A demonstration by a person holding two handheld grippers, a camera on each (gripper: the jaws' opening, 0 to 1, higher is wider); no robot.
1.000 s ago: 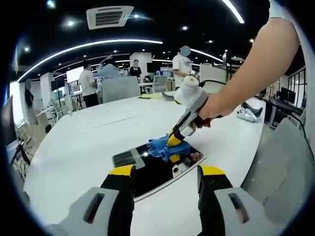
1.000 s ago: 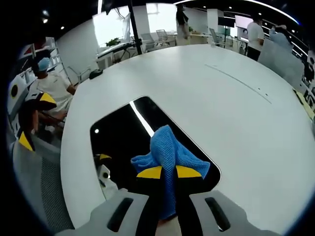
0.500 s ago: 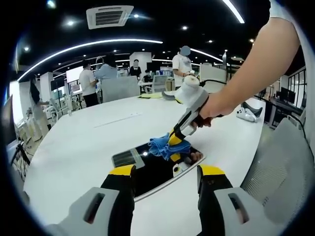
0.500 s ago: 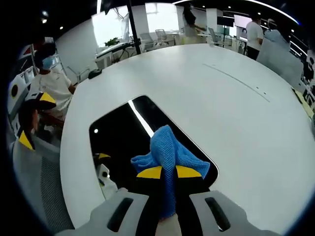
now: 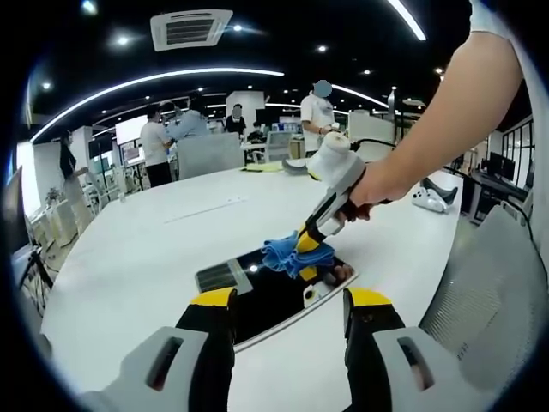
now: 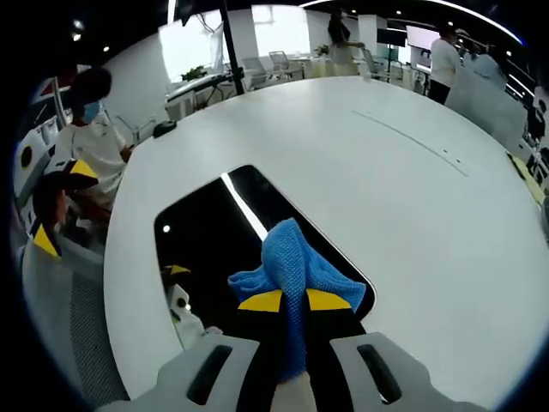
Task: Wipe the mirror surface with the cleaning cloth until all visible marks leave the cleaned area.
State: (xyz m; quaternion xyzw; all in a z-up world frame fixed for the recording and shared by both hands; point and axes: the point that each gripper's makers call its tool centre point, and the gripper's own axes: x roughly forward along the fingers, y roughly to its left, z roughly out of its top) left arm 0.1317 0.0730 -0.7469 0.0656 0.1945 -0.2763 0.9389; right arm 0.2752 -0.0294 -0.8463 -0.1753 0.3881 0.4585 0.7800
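Mid-wipe: right gripper [image 6: 293, 300] clamped on cloth [image 6: 296, 262] atop mirror [image 6: 202, 232], marks indiscernible (left gripper [image 5: 287, 300] spread, empty).

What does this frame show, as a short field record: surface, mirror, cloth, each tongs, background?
surface: white table
mirror: dark mirror lying flat on the table, reflecting ceiling lights
cloth: blue cleaning cloth pressed on the mirror near its edge
right tongs: right tongs shut on the cloth, tips on the glass
left tongs: left tongs open, holding nothing, near the mirror's closer edge
marks: none I can make out
background: people standing beyond the table's far end
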